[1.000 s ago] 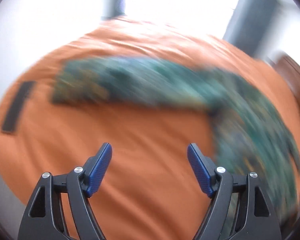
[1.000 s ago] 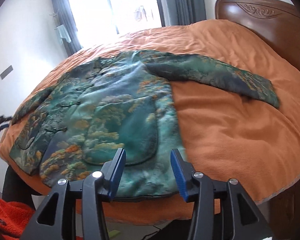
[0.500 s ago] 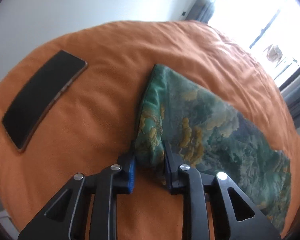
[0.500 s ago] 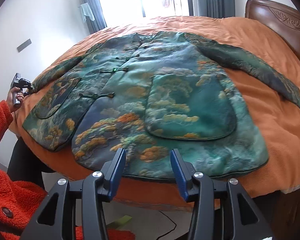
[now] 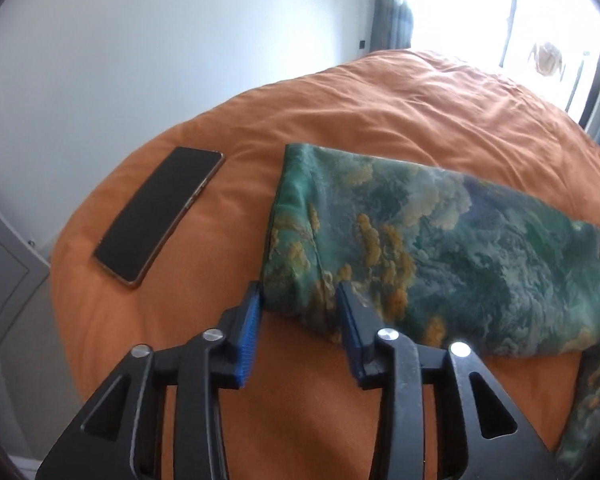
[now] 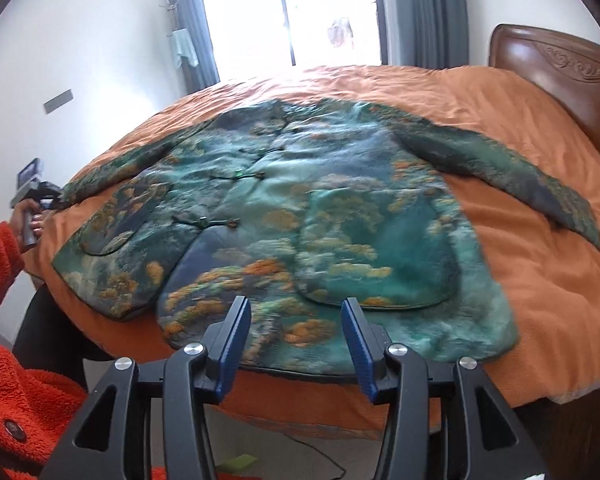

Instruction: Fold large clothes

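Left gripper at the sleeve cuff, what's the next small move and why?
Probably close the left gripper on the sleeve cuff: its jaws straddle the cuff corner with gaps. The jacket lies flat, unfolded; the right gripper hovers open over its hem.

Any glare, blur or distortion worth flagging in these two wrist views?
Left wrist: the window is blown out white; the sleeve and phone are fairly sharp; fisheye bows the bed. Right wrist: the window is overexposed; the jacket is slightly smeared, especially near its hem; dark vignette at the corners.
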### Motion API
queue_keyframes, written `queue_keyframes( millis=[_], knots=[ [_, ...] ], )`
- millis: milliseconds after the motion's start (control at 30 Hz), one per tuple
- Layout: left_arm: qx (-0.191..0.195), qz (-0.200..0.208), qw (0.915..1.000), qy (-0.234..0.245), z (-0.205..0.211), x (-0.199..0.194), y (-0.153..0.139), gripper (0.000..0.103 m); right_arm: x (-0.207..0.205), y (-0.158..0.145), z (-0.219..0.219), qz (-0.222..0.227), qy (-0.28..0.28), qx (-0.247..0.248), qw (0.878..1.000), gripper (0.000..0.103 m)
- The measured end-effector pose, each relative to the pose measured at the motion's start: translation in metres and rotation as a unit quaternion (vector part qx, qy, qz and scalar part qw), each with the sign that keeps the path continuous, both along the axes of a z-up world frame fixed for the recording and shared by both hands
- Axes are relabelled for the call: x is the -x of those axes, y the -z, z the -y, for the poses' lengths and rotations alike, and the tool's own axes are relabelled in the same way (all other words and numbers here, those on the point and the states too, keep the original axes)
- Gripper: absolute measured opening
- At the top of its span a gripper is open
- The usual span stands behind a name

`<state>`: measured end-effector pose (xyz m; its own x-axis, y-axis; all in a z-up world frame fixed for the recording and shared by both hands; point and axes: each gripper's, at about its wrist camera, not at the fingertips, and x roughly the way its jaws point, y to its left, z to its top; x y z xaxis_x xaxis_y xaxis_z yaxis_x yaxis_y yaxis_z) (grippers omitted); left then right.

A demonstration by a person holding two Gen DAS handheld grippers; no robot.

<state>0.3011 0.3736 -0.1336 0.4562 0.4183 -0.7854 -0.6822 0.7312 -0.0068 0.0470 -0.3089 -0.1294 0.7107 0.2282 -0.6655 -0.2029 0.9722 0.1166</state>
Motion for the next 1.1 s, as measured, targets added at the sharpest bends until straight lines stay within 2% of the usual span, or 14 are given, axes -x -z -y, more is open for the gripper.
queue_keyframes(
  millis=[33, 100, 167, 267, 400, 500, 567, 600, 633, 667, 733, 900, 1067, 1100],
  knots=[
    [0.001, 0.014, 0.9998, 0.014, 0.009, 0.012, -0.008, 0.057, 0.001, 0.000, 0.008, 0.000, 0.014, 0.007, 1.000, 0.063],
    [0.004, 0.031, 0.9980, 0.055, 0.033, 0.028, -0.021, 0.063, 0.003, -0.001, 0.030, 0.002, 0.047, 0.019, 0.999, 0.065],
    [0.024, 0.026, 0.9916, 0.124, 0.065, 0.041, -0.028, 0.074, 0.000, -0.002, 0.059, -0.003, 0.085, 0.014, 0.996, 0.065],
    [0.083, 0.004, 0.9619, 0.261, 0.126, 0.059, -0.022, 0.082, -0.010, 0.001, 0.101, -0.024, 0.113, -0.018, 0.993, 0.066],
    [0.152, -0.013, 0.9064, 0.394, 0.207, 0.083, -0.001, 0.086, -0.037, 0.026, 0.132, -0.097, 0.095, -0.061, 0.989, 0.066],
    [0.133, -0.043, 0.8895, 0.435, 0.250, 0.088, 0.018, 0.088, -0.049, 0.046, 0.136, -0.127, 0.062, -0.098, 0.985, 0.066],
    [0.117, -0.068, 0.8831, 0.449, 0.267, 0.088, 0.030, 0.086, -0.056, 0.056, 0.138, -0.129, 0.054, -0.110, 0.984, 0.066],
    [0.119, -0.077, 0.8799, 0.454, 0.272, 0.087, 0.036, 0.081, -0.058, 0.060, 0.139, -0.137, 0.054, -0.118, 0.982, 0.049],
    [0.123, -0.083, 0.8780, 0.455, 0.275, 0.087, 0.037, 0.060, -0.061, 0.060, 0.139, -0.140, 0.047, -0.135, 0.980, 0.028],
    [0.126, -0.089, 0.8759, 0.457, 0.276, 0.086, 0.038, 0.036, -0.061, 0.058, 0.136, -0.143, 0.039, -0.141, 0.979, 0.014],
    [0.119, -0.090, 0.8741, 0.462, 0.276, 0.088, 0.030, 0.020, -0.055, 0.043, 0.127, -0.126, 0.037, -0.113, 0.985, 0.014],
    [0.102, -0.080, 0.8754, 0.466, 0.269, 0.113, 0.005, 0.017, -0.030, 0.013, 0.120, -0.100, 0.022, -0.107, 0.989, 0.012],
    [0.083, -0.092, 0.8826, 0.453, 0.269, 0.108, 0.024, 0.021, -0.028, 0.044, 0.119, -0.124, 0.047, -0.087, 0.987, 0.013],
    [0.076, -0.091, 0.8847, 0.451, 0.270, 0.107, 0.024, 0.024, -0.033, 0.048, 0.118, -0.126, 0.053, -0.088, 0.987, 0.017]
  ],
)
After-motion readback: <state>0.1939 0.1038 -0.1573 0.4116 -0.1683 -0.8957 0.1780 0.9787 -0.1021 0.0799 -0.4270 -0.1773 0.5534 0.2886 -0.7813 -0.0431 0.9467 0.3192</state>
